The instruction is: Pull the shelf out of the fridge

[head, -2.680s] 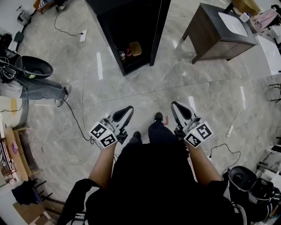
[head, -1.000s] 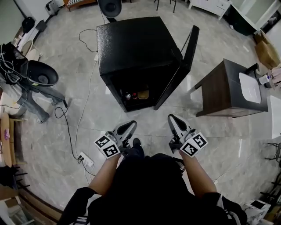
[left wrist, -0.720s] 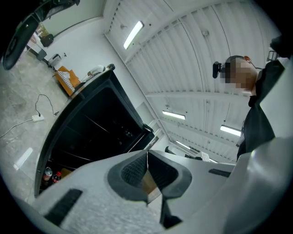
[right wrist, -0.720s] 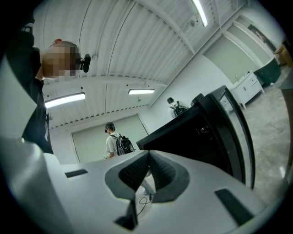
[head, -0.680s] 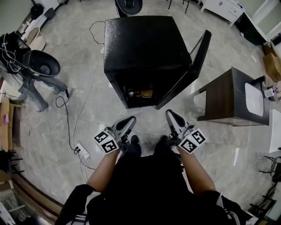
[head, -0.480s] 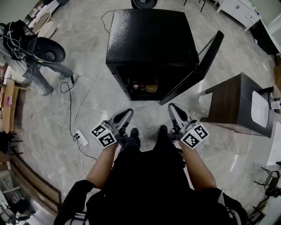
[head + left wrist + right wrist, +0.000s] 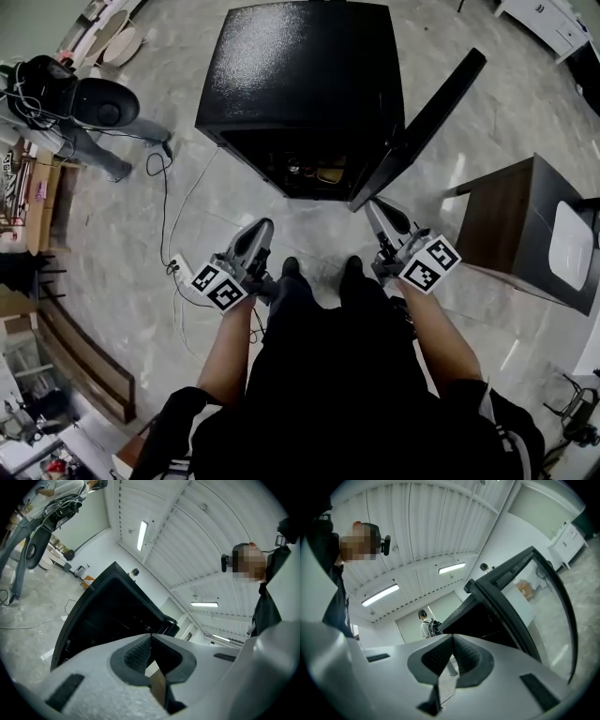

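Floor stand with a dark dish-shaped head (image 7: 98, 101): set on the grey marble floor (image 7: 122, 244) at the far left, well apart from the rest. White power strip (image 7: 180, 272) with cable: laid on the floor just left of the left gripper. Left gripper (image 7: 262, 228): held level and aimed at the fridge, jaws pressed together with nothing between them. Black fridge (image 7: 300, 84): placed at the top centre, well ahead of both grippers and touched by neither. Shelf: not told apart inside the dark opening, where only a few small items (image 7: 314, 173) are seen near the front edge. Fridge door (image 7: 427, 117): swung open to the right. Right gripper (image 7: 371, 206): held level just below the door's lower edge, jaws closed and empty. Dark wooden side table (image 7: 506, 220): set at the right edge, beside the door.
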### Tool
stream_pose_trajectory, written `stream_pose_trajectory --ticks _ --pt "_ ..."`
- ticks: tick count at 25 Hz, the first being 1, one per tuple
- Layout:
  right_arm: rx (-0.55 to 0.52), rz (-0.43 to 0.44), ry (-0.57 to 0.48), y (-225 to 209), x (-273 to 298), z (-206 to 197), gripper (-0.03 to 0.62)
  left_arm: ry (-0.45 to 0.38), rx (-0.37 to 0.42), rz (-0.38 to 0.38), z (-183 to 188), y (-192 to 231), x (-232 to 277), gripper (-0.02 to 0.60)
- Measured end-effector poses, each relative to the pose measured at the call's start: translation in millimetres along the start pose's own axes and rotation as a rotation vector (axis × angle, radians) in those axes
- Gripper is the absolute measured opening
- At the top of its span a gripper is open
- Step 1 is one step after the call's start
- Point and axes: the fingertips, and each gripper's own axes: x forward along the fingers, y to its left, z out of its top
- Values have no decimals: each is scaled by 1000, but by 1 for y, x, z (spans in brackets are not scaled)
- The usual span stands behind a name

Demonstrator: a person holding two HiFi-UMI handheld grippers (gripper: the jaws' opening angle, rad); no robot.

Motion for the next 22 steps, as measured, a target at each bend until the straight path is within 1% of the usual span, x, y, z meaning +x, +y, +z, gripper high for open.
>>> stream_pose_trajectory --ticks 3,6,8,11,14,16,19,20,22 --pt "20 42 30 -3 -3 -5 26 -15 -15 21 -10 -6 10 23" --pt "41 69 60 -3 -7 -13 26 14 -21 9 -19 -17 20 23" --pt "53 71 59 -6 -2 -16 26 33 -13 -6 -18 -19 25 23" --pt "75 60 25 -7 10 -14 26 50 -6 -28 -10 -14 30 23" --pt "55 53 18 -3 22 -15 26 77 -22 -60 -8 -1 35 23" --pt "35 22 25 -4 29 -18 26 112 -30 -95 -7 9 38 23" --pt "18 -66 22 -7 41 -28 26 164 -29 -166 5 19 33 23" --pt "21 -94 16 -7 44 -31 26 176 -37 -179 8 25 29 23" --pt "38 -139 -1 -8 51 -34 26 197 -67 -175 9 42 20 23"
